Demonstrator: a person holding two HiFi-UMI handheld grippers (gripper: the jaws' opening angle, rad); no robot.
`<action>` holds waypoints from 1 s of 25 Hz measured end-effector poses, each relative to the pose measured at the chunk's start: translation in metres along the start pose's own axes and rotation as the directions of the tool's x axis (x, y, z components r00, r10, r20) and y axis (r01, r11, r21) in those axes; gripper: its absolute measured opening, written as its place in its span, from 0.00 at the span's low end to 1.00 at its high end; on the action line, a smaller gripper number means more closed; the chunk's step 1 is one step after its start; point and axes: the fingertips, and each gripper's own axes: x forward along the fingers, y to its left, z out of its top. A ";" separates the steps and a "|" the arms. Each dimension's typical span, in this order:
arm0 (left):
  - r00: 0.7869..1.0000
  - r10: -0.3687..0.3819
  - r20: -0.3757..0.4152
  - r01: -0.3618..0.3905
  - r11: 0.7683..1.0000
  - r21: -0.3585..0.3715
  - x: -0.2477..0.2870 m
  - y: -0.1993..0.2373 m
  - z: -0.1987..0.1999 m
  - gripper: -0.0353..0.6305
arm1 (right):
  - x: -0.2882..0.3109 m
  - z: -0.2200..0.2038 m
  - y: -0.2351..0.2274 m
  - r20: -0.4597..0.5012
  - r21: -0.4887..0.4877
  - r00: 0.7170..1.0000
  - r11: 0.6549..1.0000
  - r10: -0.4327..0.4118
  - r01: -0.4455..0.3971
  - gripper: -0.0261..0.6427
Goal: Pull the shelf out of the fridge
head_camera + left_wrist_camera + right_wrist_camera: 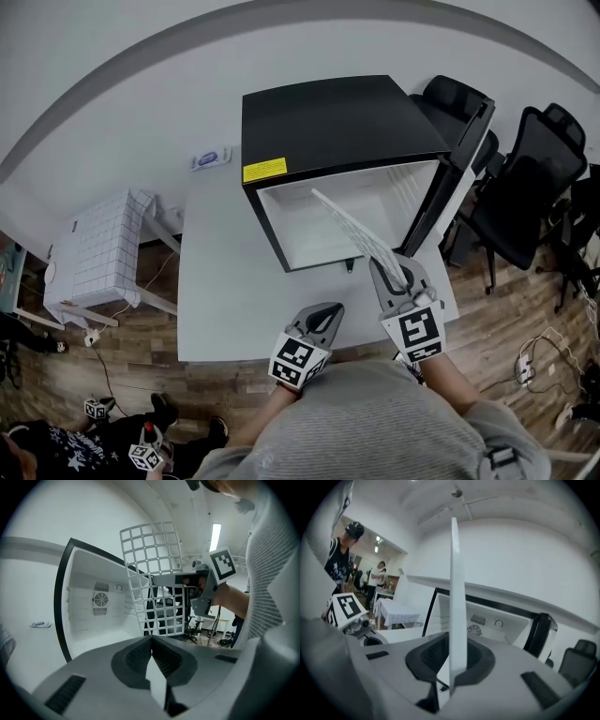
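A black mini fridge (337, 127) stands on a white table (220, 281) with its door open and its white inside showing (98, 606). The white wire shelf (361, 236) is out of the fridge and tilted, held in the air before the opening. My right gripper (392, 275) is shut on the shelf's near edge; in the right gripper view the shelf (457, 602) stands edge-on between the pads. My left gripper (323, 319) hovers over the table's front edge, shut and holding nothing. From the left gripper view I see the shelf grid (154, 578) and the right gripper (161, 580) clamped on it.
Black office chairs (525, 187) stand right of the fridge beside its open door (459, 173). A white covered stand (98, 253) sits left of the table. A small packet (210, 158) lies on the table's far left. People stand in the background (344, 555).
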 end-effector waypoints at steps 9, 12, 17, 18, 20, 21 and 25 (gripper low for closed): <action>1.000 -0.008 -0.005 0.008 1.000 0.004 0.005 -0.001 0.001 0.07 | -0.007 0.007 -0.001 0.094 0.232 0.992 0.967 0.083 -0.103 0.09; 1.000 -0.003 0.001 0.003 1.000 0.013 0.004 -0.001 0.003 0.07 | -0.009 0.008 -0.001 0.144 0.319 0.984 0.936 0.108 -0.149 0.09; 1.000 0.008 -0.004 -0.008 1.000 0.019 0.002 0.002 0.004 0.07 | -0.009 0.008 0.001 0.187 0.404 0.973 0.892 0.136 -0.202 0.09; 1.000 0.011 -0.001 -0.011 1.000 0.021 0.002 0.003 0.005 0.07 | -0.009 0.007 0.001 0.190 0.410 0.972 0.889 0.138 -0.206 0.09; 1.000 0.017 0.004 -0.017 1.000 0.021 0.002 0.005 0.008 0.07 | -0.008 0.003 0.000 0.197 0.418 0.970 0.883 0.142 -0.214 0.09; 1.000 0.021 0.004 -0.021 1.000 0.019 0.003 0.006 0.007 0.07 | -0.007 0.000 0.000 0.201 0.422 0.969 0.880 0.143 -0.218 0.09; 0.999 0.028 0.020 -0.028 0.999 0.031 0.002 0.006 0.013 0.07 | -0.007 -0.011 0.005 0.216 0.444 0.964 0.863 0.158 -0.241 0.09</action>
